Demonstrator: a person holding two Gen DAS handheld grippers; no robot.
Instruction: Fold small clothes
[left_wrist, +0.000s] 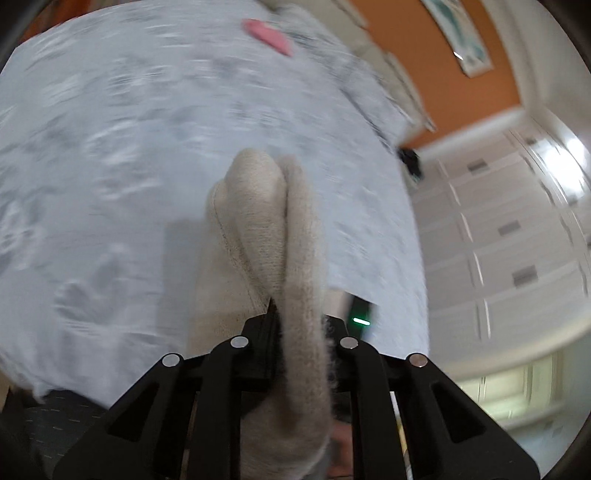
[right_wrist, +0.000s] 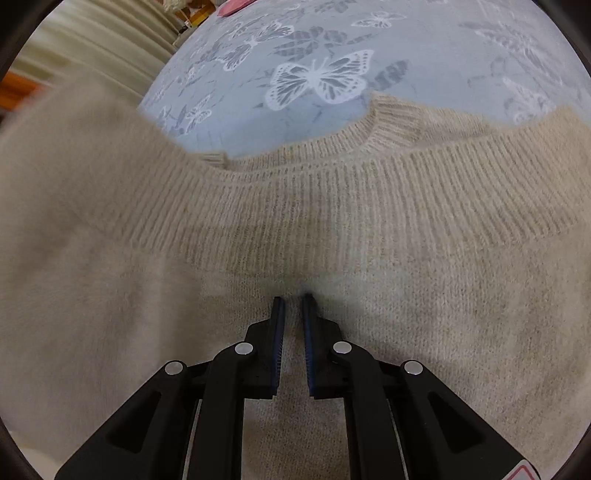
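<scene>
A beige knit sweater (right_wrist: 332, 206) lies on a pale blue butterfly-print cloth (right_wrist: 317, 48), its ribbed hem folded up near the neckline. My right gripper (right_wrist: 293, 299) presses its tips into the sweater body, jaws a narrow gap apart with only a thin ridge of knit between them. My left gripper (left_wrist: 291, 314) is shut on a fold of the same beige sweater (left_wrist: 258, 206), which it holds lifted above the cloth (left_wrist: 110, 147); the fabric drapes over and hides its fingertips. The left wrist view is blurred.
A pink item (left_wrist: 267, 35) lies at the far end of the cloth, also seen in the right wrist view (right_wrist: 232, 6). The cloth's right edge drops off beside white cabinets (left_wrist: 498, 229) and an orange wall (left_wrist: 443, 74). Cream pleated fabric (right_wrist: 92, 37) stands at the left.
</scene>
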